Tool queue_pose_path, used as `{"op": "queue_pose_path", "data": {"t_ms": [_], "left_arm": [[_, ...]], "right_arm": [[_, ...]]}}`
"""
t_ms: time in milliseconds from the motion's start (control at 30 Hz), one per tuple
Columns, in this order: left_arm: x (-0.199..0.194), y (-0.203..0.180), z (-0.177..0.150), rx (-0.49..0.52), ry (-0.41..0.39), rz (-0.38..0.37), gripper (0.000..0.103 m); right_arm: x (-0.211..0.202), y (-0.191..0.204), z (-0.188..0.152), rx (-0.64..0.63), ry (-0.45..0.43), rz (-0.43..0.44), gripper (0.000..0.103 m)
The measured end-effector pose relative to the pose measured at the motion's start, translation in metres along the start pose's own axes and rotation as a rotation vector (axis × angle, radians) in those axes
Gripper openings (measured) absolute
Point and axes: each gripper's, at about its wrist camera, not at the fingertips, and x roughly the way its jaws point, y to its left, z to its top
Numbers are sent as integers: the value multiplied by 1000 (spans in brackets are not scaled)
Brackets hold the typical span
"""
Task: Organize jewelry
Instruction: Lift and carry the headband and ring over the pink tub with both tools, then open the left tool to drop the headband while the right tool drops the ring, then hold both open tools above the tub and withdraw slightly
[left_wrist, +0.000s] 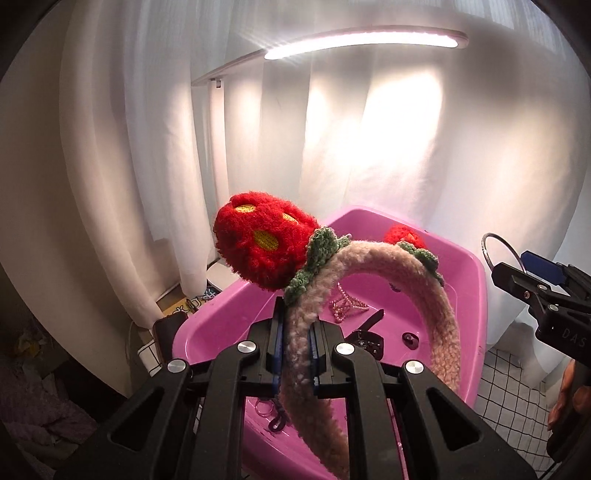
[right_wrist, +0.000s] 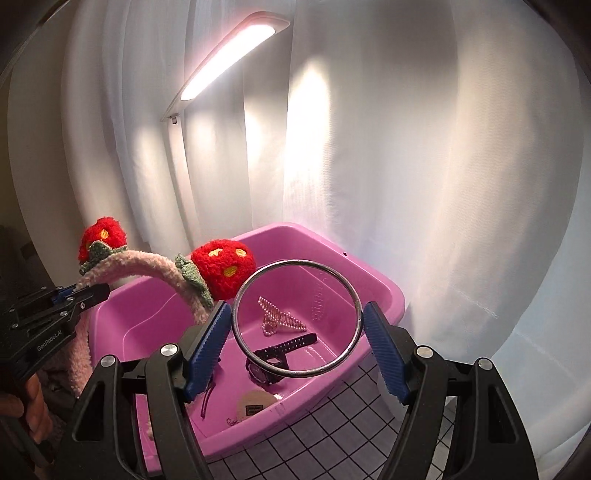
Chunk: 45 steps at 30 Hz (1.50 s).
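My left gripper (left_wrist: 295, 332) is shut on a fuzzy pink headband (left_wrist: 417, 273) with red strawberry pompoms (left_wrist: 258, 240), held above the pink plastic bin (left_wrist: 476, 295). The headband also shows in the right wrist view (right_wrist: 147, 266), with the left gripper (right_wrist: 88, 291) at the left. My right gripper (right_wrist: 295, 332) grips a metal ring bangle (right_wrist: 347, 291) between its blue pads (right_wrist: 384, 350), over the bin (right_wrist: 384, 291). The right gripper (left_wrist: 517, 273) with the bangle (left_wrist: 495, 243) also shows at the right of the left wrist view. In the bin lie a pearl hair clip (right_wrist: 280, 317) and a black watch (right_wrist: 280, 350).
A white curtain (right_wrist: 406, 147) hangs behind the bin. A lit lamp bar (left_wrist: 365, 38) is overhead. The bin stands on a black-and-white grid cloth (right_wrist: 325, 421). Small rings (left_wrist: 264, 408), a dark hair tie (left_wrist: 279, 421) and a round compact (right_wrist: 256, 400) lie in the bin's front part.
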Motion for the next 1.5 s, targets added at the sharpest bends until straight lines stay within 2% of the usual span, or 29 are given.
{"op": "queue_pose_path", "data": {"t_ms": [333, 733, 1033, 1200, 1233, 1267, 1333, 1367, 1433, 1500], "left_arm": [[59, -6, 4, 8, 144, -1, 12], [79, -3, 7, 0, 235, 20, 13], [87, -3, 3, 3, 272, 13, 15], [88, 2, 1, -10, 296, 12, 23], [89, 2, 1, -12, 306, 13, 25], [90, 3, 0, -15, 318, 14, 31], [90, 6, -1, -31, 324, 34, 67], [85, 8, -1, -39, 296, 45, 85], [76, 9, 2, -33, 250, 57, 84], [73, 7, 5, -14, 243, 70, 86]], "right_arm": [[65, 8, 12, -15, 139, -6, 71], [108, 13, 10, -14, 246, -22, 71], [120, 17, 12, -14, 274, -41, 71], [116, 15, 14, 5, 267, -59, 72], [115, 15, 15, 6, 262, -66, 72], [113, 14, 16, 9, 257, -65, 72], [111, 14, 17, 10, 249, -66, 72], [110, 14, 16, 10, 244, -70, 72], [107, 13, 15, 11, 238, -70, 72], [106, 13, 13, 16, 236, -69, 72]]}}
